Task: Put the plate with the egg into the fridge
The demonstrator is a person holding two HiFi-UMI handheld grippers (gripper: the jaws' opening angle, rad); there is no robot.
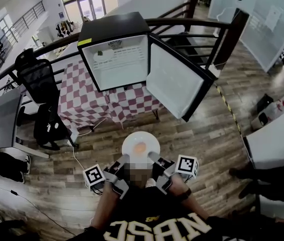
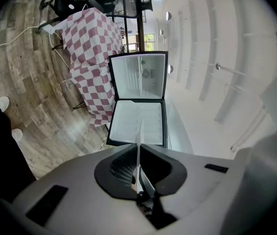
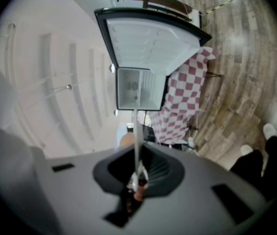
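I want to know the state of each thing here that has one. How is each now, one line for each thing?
fridge: open, standing on the checkered table.
fridge door: swung wide open, at the right in the head view.
plate: held above the floor, not yet in the fridge.
egg: lying on the plate.
left gripper: shut on the plate's rim.
right gripper: shut on the plate's rim.

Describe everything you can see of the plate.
The plate is round, white and smooth. It hangs about level above the wood floor, before the open fridge. The left gripper and right gripper each pinch its near rim, one per side. An orange egg lies at its middle. Both gripper views show it edge-on, thin.
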